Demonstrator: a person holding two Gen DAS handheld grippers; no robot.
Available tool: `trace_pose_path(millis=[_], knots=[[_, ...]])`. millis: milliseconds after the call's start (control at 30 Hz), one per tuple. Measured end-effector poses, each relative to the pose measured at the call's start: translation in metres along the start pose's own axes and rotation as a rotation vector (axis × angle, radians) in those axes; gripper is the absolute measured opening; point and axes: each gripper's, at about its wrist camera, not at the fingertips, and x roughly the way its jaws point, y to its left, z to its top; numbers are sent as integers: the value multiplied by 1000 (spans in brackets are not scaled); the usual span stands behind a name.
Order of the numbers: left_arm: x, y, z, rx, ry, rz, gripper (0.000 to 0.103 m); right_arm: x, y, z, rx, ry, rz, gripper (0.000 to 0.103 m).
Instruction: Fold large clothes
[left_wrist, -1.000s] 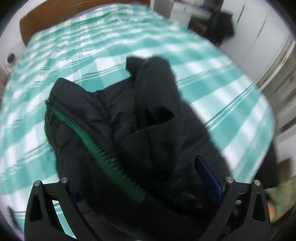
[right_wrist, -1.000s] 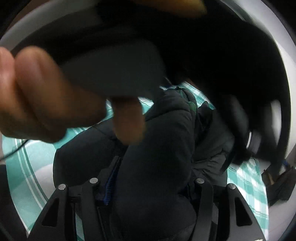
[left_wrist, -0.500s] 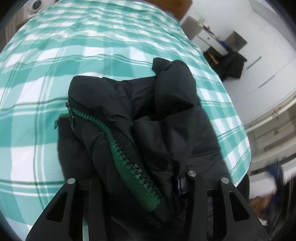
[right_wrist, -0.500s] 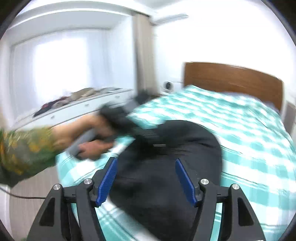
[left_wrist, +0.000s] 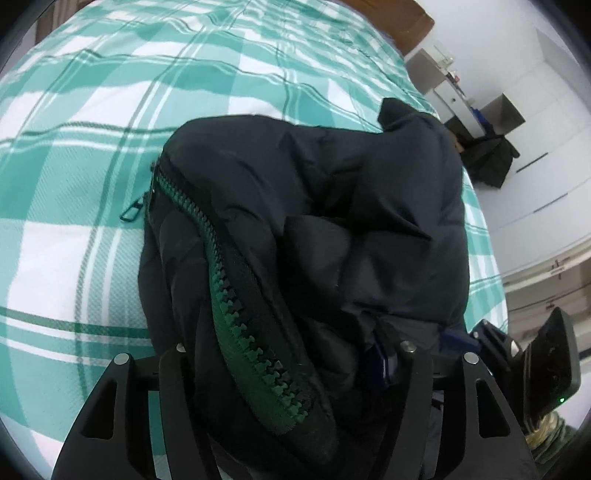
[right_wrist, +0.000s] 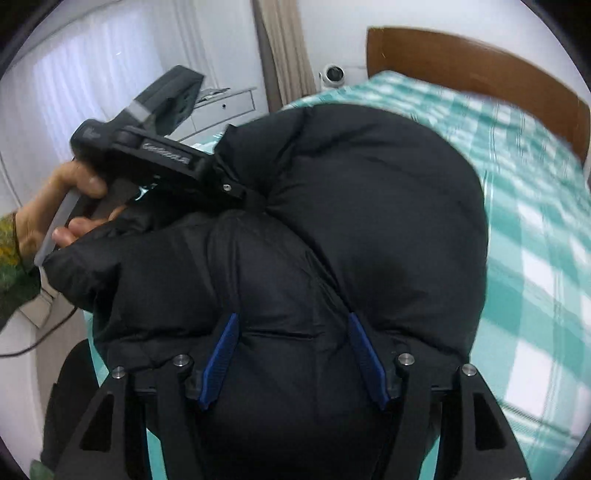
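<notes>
A black puffer jacket (left_wrist: 332, 221) with a green zipper (left_wrist: 236, 306) lies bunched on the bed; it also fills the right wrist view (right_wrist: 369, 206). My left gripper (left_wrist: 291, 373) is closed on a thick fold of the jacket beside the zipper, its pads buried in fabric. My right gripper (right_wrist: 291, 354) has its blue pads (right_wrist: 221, 354) pressed into a bulky fold of the jacket. The left gripper also shows in the right wrist view (right_wrist: 236, 195), gripping the jacket's far edge.
The bed has a teal and white plaid cover (left_wrist: 110, 110) and a wooden headboard (right_wrist: 480, 62). A white dresser (right_wrist: 221, 103) and curtain (right_wrist: 280, 55) stand at the left. White cabinets (left_wrist: 546, 166) and a dark bag (left_wrist: 487, 158) are at the right.
The right gripper has closed in on the jacket and now grips a fold of it. The left gripper keeps its hold and has lowered the jacket toward the bed.
</notes>
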Motion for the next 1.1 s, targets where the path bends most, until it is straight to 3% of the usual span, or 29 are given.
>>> trace_pose_path(millis=[200,300,367,467,533,600,700,867,967,1033,1100], knots=[[7,1,-5,-7,-5,1,65,8,-13,10,9,82,15,64],[5,4,-10,-11,-17,-9,65,-10,-24,44,51,162,95,63],[5,11,-11,-30,-21,-39,66,-31,-43,74,118,88,121,63],[5,16,-12,-30,-24,-53,66,-44,-74,120,183,-9,92,63],[5,17,-12,-22,-23,-52,66,-28,-94,147,210,-16,60,63],[4,23,-13,-18,-21,-55,66,11,-103,161,194,61,23,63],[6,26,-12,-24,-21,-43,66,64,-108,148,195,174,-23,64],[14,31,-6,-48,-17,-42,67,109,-105,140,200,233,-77,66],[13,27,-8,-43,-7,-36,68,97,-93,135,145,203,-113,66],[11,21,-9,-30,-8,-20,68,74,-82,135,92,165,-140,66],[11,20,-10,-31,-13,-19,69,31,-58,126,14,84,-111,66]])
